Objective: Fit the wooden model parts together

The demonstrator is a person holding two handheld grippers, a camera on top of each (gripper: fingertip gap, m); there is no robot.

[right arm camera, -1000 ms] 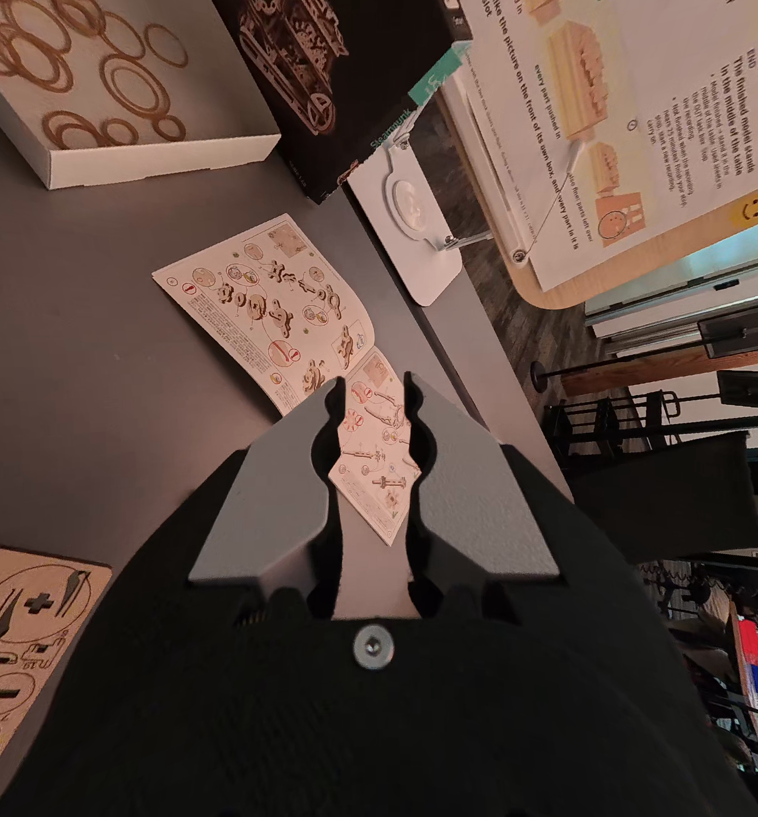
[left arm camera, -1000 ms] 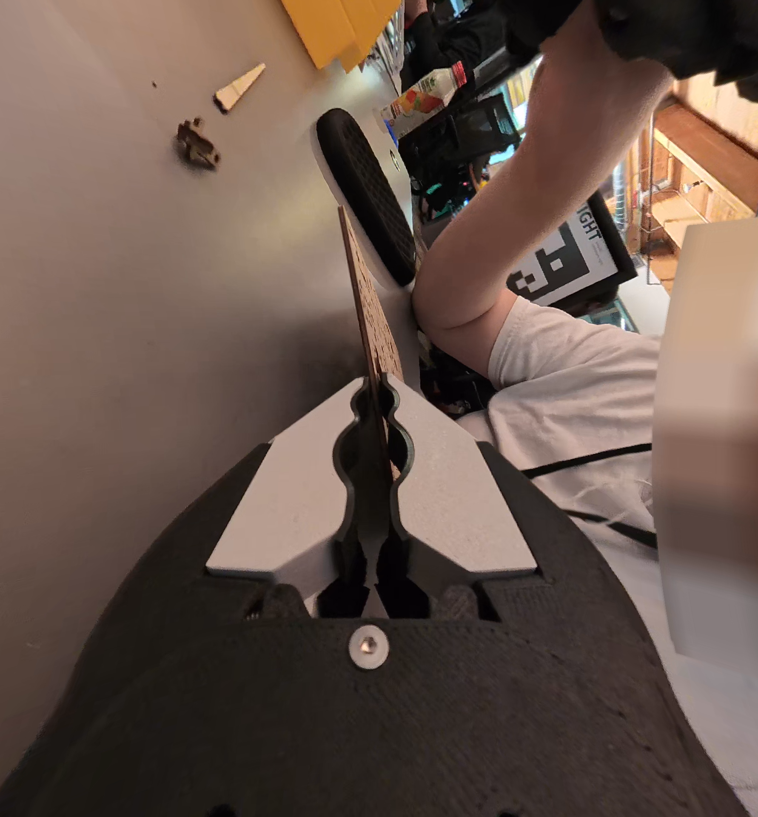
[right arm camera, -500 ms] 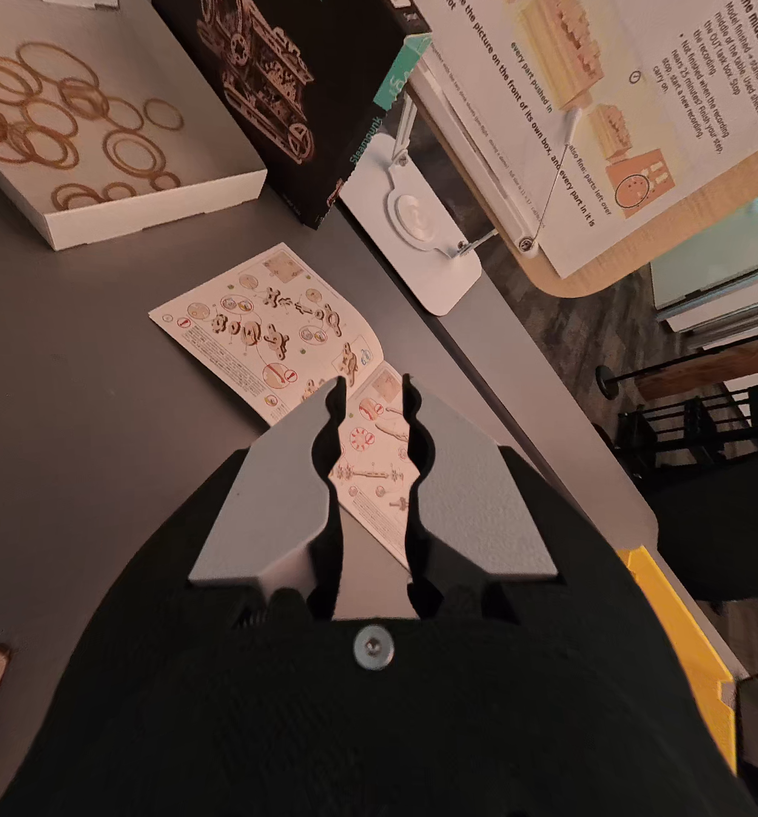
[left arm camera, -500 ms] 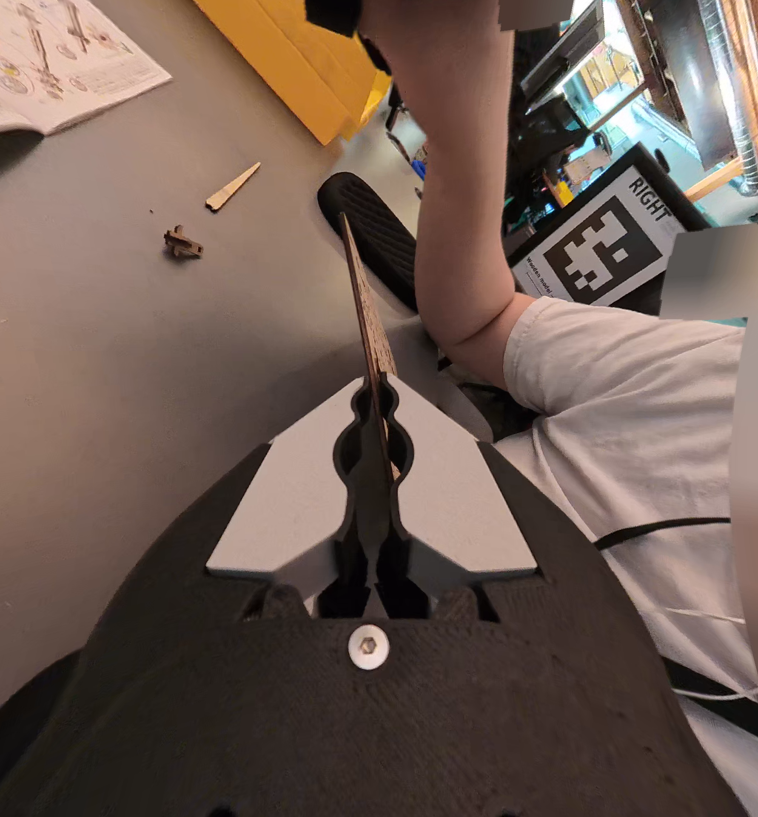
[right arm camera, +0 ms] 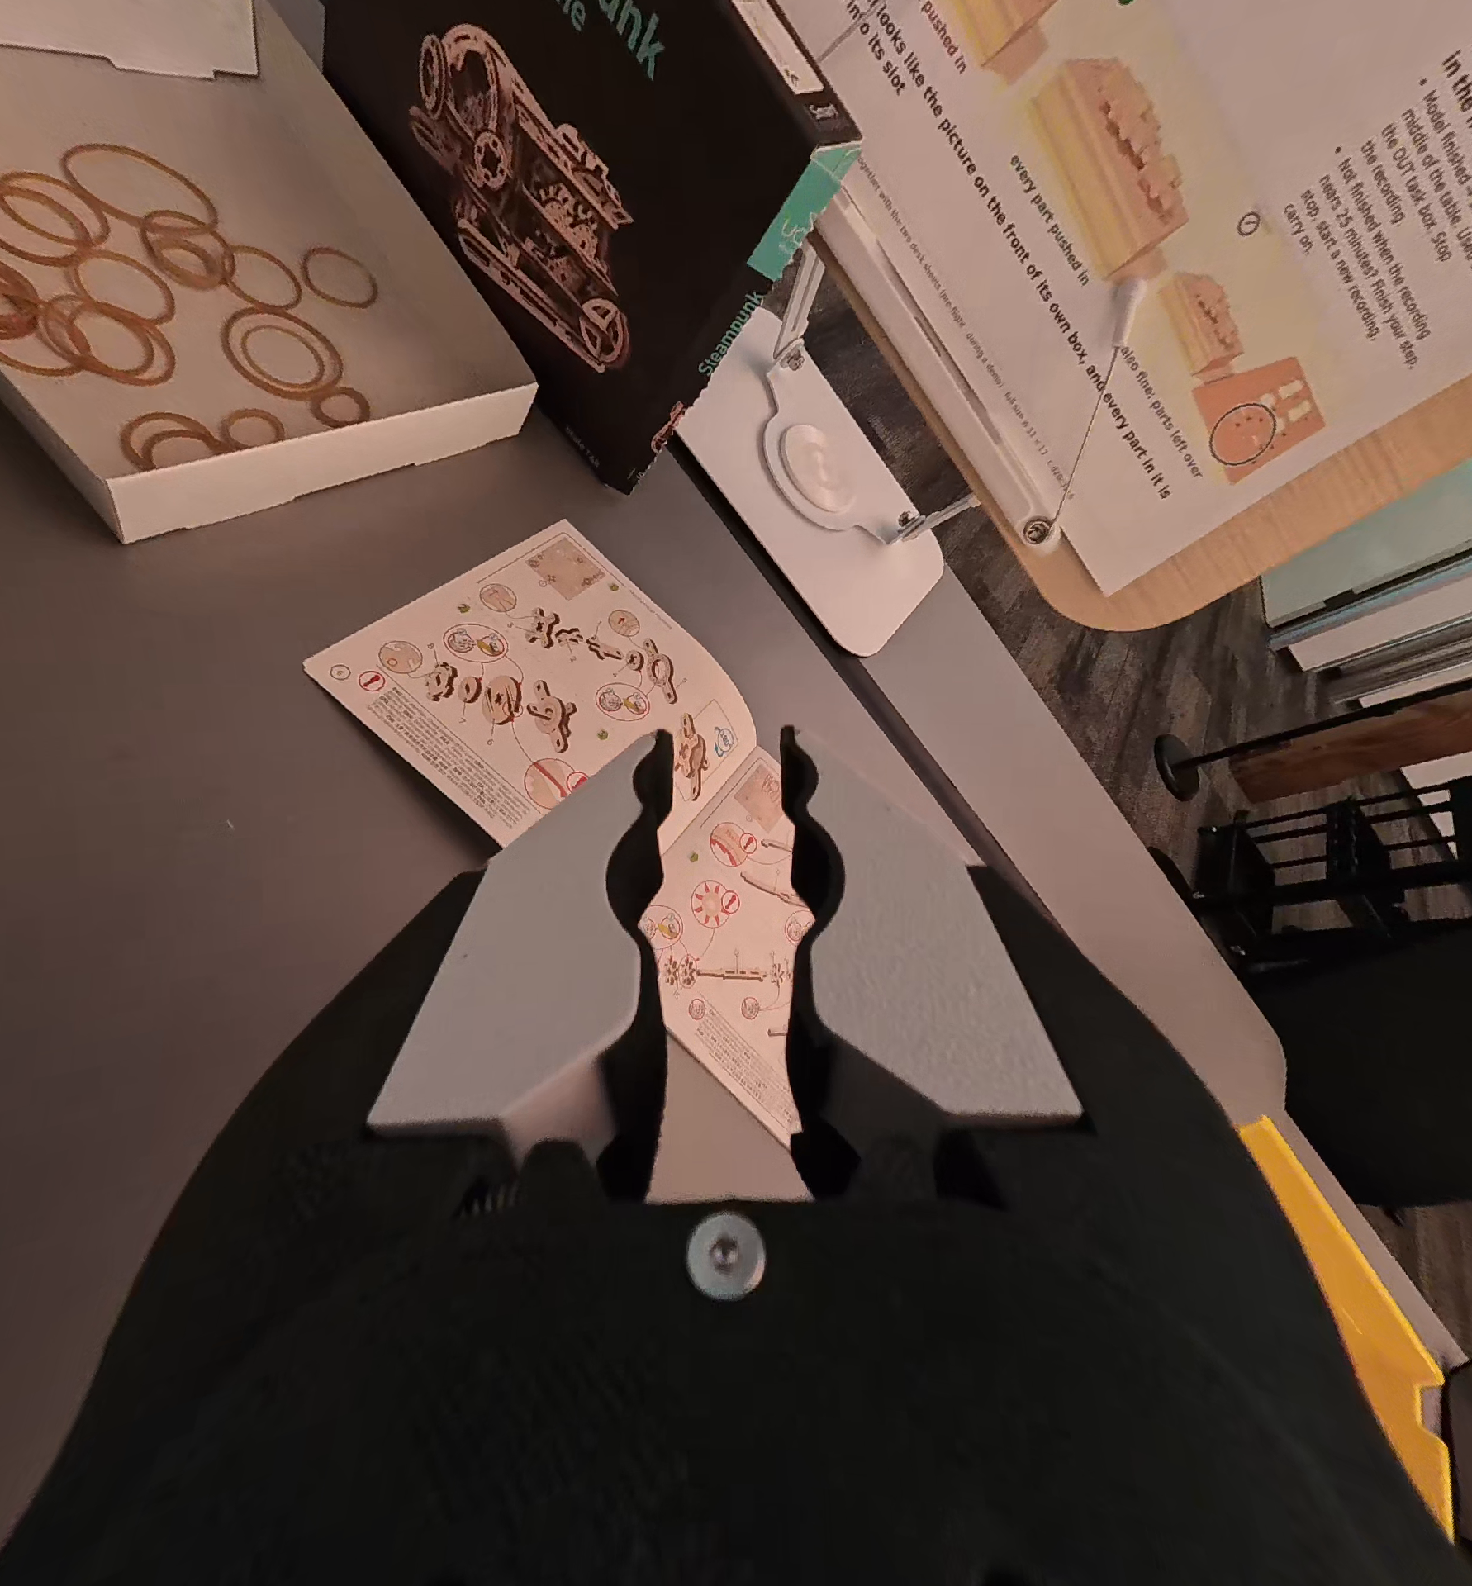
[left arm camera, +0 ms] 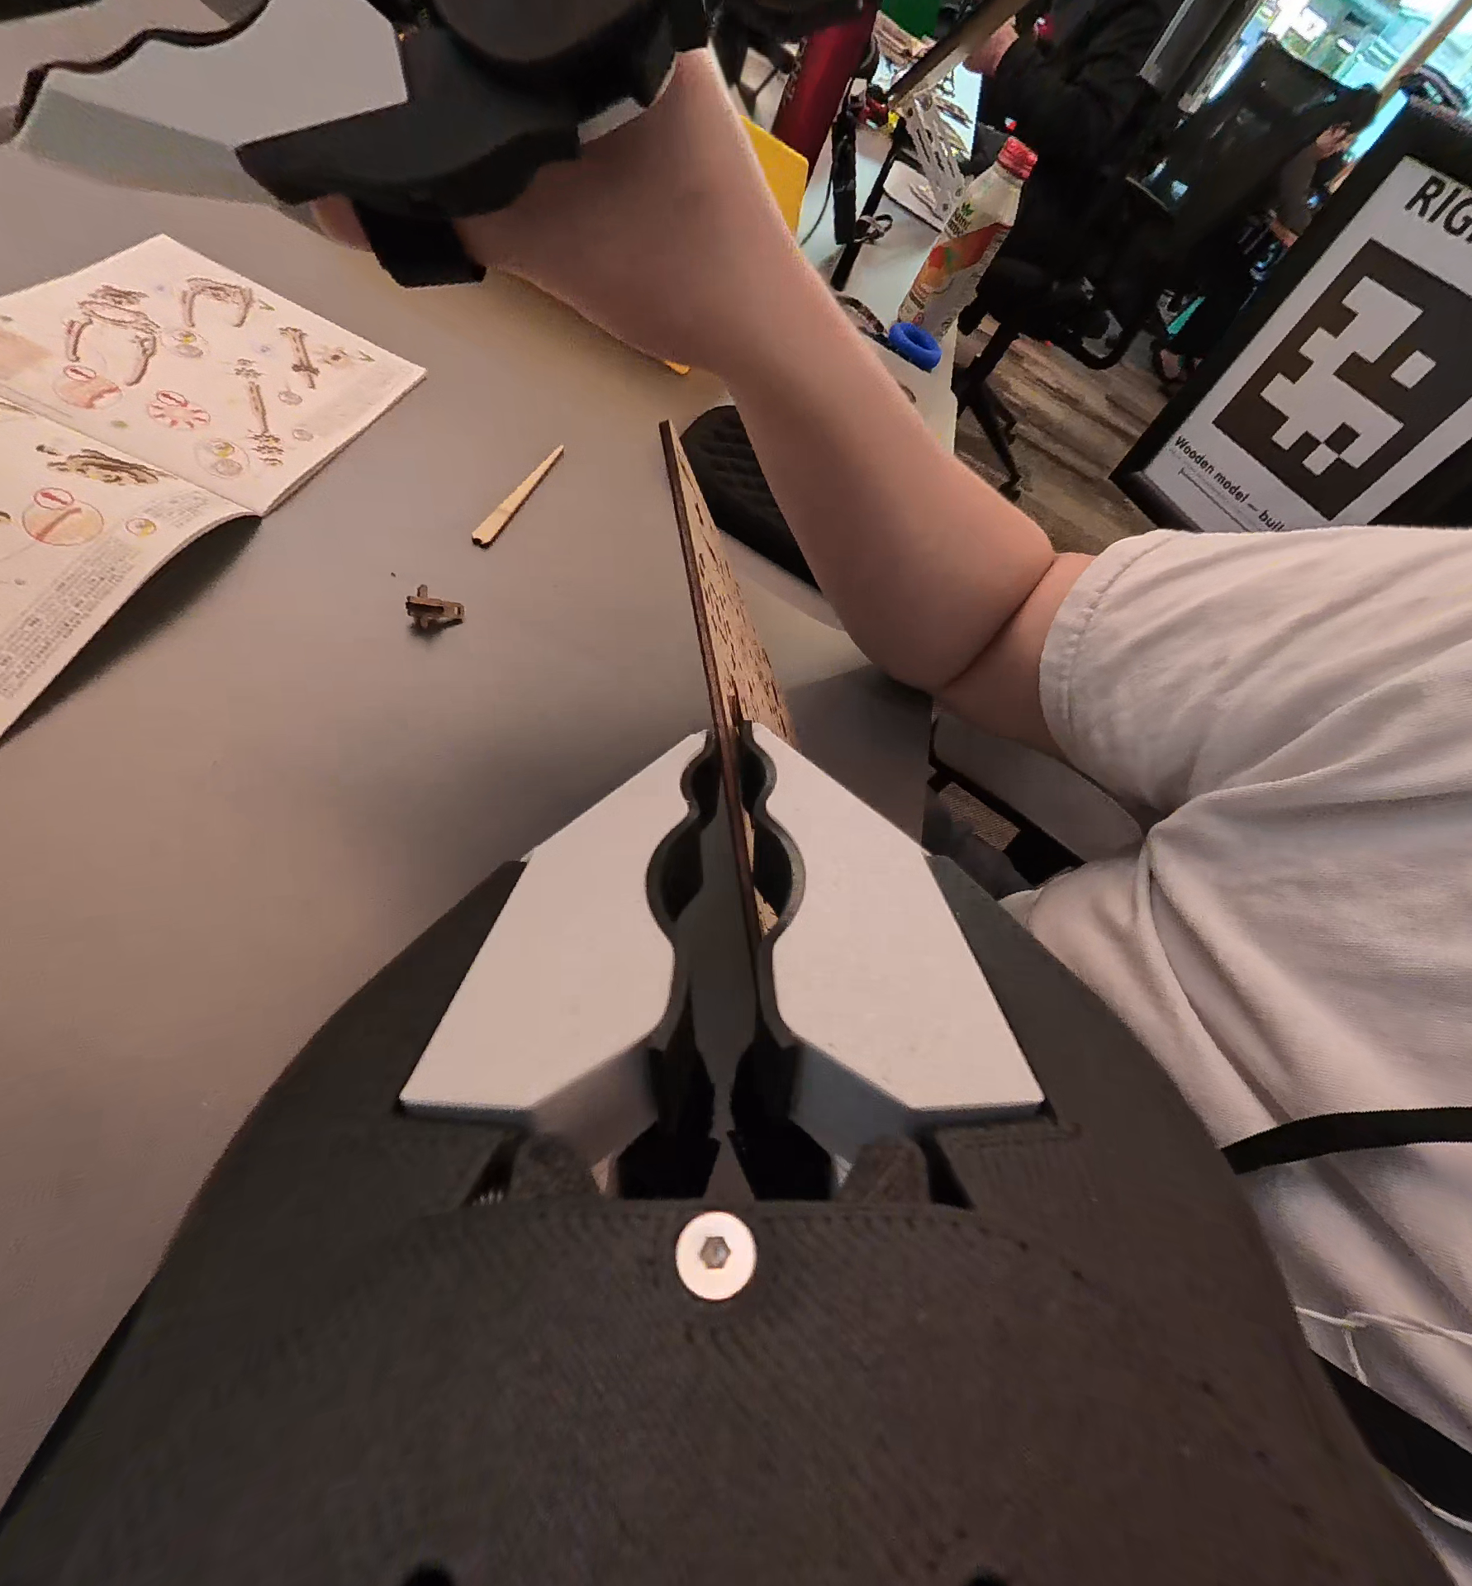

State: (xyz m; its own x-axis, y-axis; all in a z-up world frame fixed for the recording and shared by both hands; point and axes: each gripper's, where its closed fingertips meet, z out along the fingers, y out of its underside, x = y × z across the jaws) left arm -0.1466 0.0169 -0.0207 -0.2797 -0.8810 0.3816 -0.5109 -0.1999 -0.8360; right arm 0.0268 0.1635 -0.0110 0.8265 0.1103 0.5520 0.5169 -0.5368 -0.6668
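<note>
While the left gripper [left arm camera: 726, 755] is clamped on a thin wooden sheet [left arm camera: 720, 601], that sheet stands on edge between its grey fingers [left arm camera: 578, 953] and rises above the grey table [left arm camera: 226, 858], its patterned face turned toward the person's bare forearm [left arm camera: 810, 412]. Beyond the sheet, an open instruction booklet [left arm camera: 115, 429] lies flat on the table, and nearer the sheet lie a pale wooden sliver [left arm camera: 516, 498] and a small dark wooden piece [left arm camera: 432, 608], both apart from each other and from the sheet. At the top edge of the left wrist view the right gripper's black body shows, held in the person's hand above the booklet. The right gripper [right arm camera: 722, 738] hangs over the booklet [right arm camera: 544, 678] with its jaws spread and nothing between them. Farther off sit a white tray [right arm camera: 329, 476] holding wooden rings [right arm camera: 106, 257], and a black box [right arm camera: 578, 197] just beside it, near the table's edge.
</note>
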